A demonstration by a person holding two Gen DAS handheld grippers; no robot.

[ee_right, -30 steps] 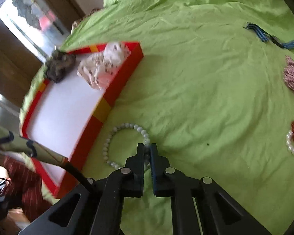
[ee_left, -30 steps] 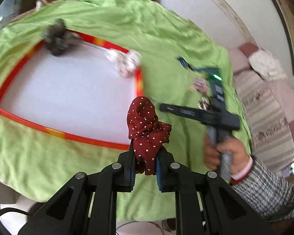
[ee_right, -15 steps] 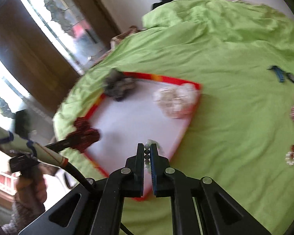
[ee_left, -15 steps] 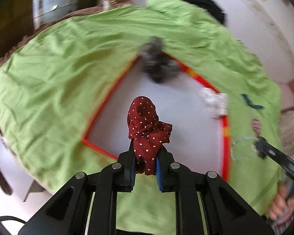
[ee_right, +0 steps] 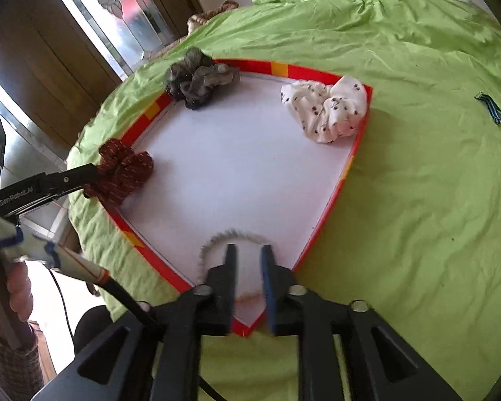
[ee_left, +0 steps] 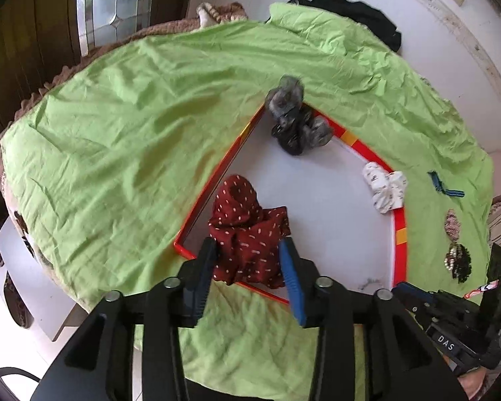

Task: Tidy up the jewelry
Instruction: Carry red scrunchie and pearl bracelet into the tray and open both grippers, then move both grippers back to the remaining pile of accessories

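Observation:
A white tray with a red rim lies on the green cloth. My left gripper is open, its jaws either side of a dark red dotted scrunchie that rests in the tray's near corner; the scrunchie also shows in the right wrist view. My right gripper is open over the tray's other near corner, above a pearl bracelet lying on the tray. A grey scrunchie and a white dotted scrunchie lie in the far corners.
The green cloth covers a round table. Loose jewelry lies on the cloth to the right: a blue clip, a pinkish piece and a dark beaded piece. A window and dark wood stand beyond the table's left edge.
Both grippers have opened. The left let the red scrunchie down into the tray's corner. The right let the pearl bracelet down onto the tray.

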